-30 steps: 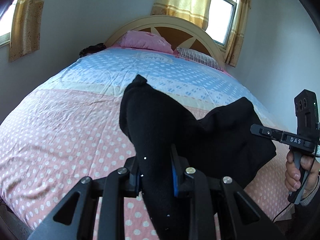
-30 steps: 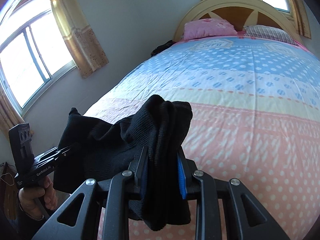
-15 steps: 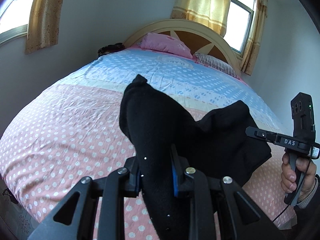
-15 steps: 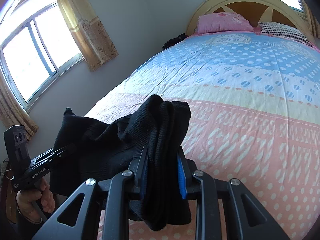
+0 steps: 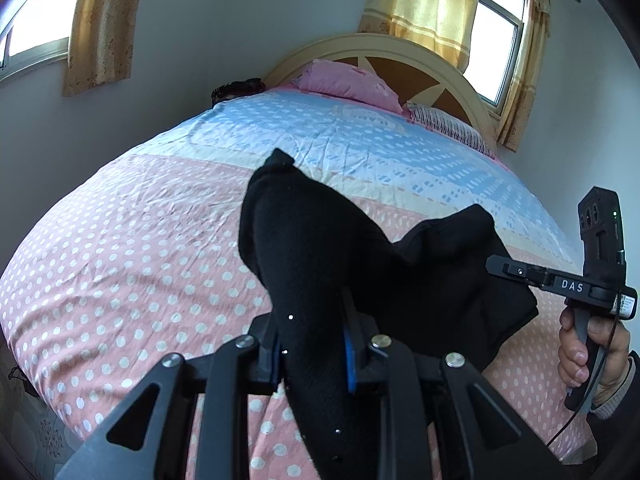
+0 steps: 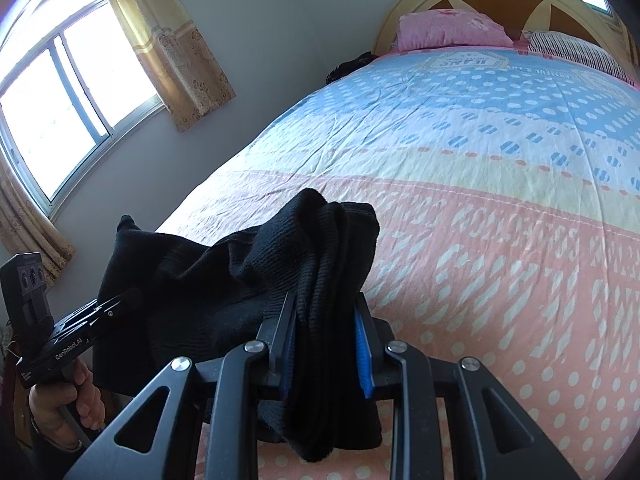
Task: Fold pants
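Left gripper (image 5: 310, 340): jaws closed on a thick bunch of black knit cloth, which rises between the blue-lined pads and spills down over the linkage. Seen from the right wrist view as well (image 6: 120, 306), carried by the person's left hand (image 6: 64, 396).

Right gripper (image 6: 326, 340): jaws likewise clamped on a gathered, ribbed end of the same garment, several layers deep. Also visible from the left wrist view (image 5: 504, 266), held by the right hand (image 5: 588, 352).

Pants (image 5: 420, 272): black, soft knit, hanging in a loose sag between the two grippers, raised above the near pink part of the bed. Whether the lowest folds touch the cover cannot be told. The garment is bunched; neither legs nor waistband can be made out as such.

Bed cover (image 5: 140, 248): pink with white dots near, pale yellow band, blue dotted field beyond; lightly creased, nothing laid on the near part.

Further items: pink pillow (image 5: 344, 80), striped pillow (image 5: 448, 124), arched headboard (image 5: 384, 46), a dark bundle at the far corner of the bed (image 5: 236, 90), curtained windows.

Progress, as judged: early. The pants are picked up at two points but not spread flat, and no neat fold shows. Left to do, it appears: lay the garment out on the cover, square the legs together, then fold it over into a compact stack.
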